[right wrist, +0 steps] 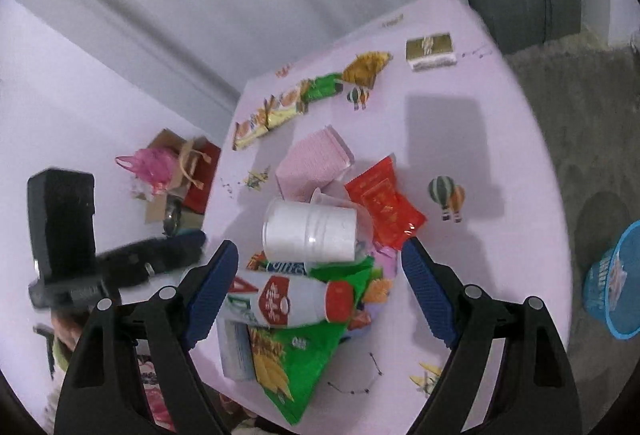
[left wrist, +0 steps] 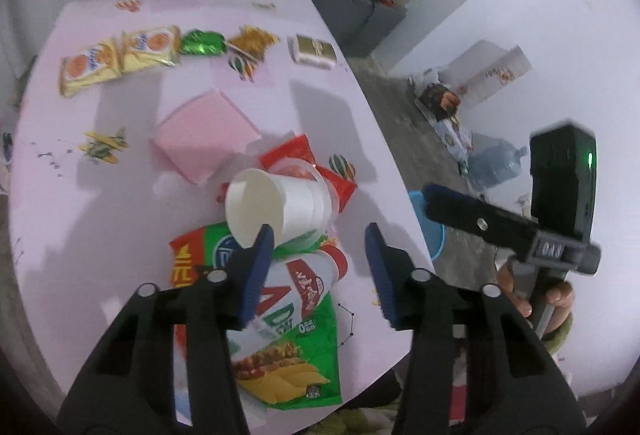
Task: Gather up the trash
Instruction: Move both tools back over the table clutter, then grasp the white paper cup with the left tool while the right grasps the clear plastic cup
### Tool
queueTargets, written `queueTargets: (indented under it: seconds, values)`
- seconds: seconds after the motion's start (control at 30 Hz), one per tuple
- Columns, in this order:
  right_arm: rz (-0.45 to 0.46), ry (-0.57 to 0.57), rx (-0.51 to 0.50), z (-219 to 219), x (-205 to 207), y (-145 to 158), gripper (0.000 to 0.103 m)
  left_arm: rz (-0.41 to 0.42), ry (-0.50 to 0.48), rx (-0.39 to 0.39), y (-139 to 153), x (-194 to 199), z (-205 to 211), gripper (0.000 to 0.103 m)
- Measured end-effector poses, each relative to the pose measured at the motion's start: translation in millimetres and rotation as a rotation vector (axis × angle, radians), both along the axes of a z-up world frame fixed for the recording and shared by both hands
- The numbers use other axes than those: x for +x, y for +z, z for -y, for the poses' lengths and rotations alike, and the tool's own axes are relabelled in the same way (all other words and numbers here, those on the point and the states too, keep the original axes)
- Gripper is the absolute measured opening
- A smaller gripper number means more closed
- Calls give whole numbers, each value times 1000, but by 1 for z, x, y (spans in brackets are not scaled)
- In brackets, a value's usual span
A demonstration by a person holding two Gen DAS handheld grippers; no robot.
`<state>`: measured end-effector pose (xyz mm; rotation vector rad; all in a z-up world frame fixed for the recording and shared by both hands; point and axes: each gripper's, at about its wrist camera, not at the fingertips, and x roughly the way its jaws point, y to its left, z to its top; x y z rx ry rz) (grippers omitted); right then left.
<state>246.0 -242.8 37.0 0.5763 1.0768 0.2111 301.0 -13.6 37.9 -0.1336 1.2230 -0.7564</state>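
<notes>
White paper cup (left wrist: 276,205) lies tipped atop crumpled wrappers (left wrist: 292,355).

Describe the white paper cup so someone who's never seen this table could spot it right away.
Start at the pink table and find the pile of trash near its front edge. The paper cup lies on its side there, above the green chip bag and beside the red wrapper. It is the only plain white thing there; the bottle below it carries red labels.
</notes>
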Motion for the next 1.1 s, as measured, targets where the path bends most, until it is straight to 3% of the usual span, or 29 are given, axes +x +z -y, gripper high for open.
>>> queueTargets:
  seconds: [0.2,0.5,0.6,1.1]
  values:
    - [-106,29,-9,-15,35,-17,52,-75,17,21,-34,20,7,29]
    - [-156,69,-46,-32,60,-28,31,-119,33,-2,-53,37,7,8]
    - [-154,72,-48,-33,60,-28,27,-115,26,-10,-53,37,9,1]
    - [-157,103,-106,-43,66,-31,21,16,3,-18,-27,20,4,1]
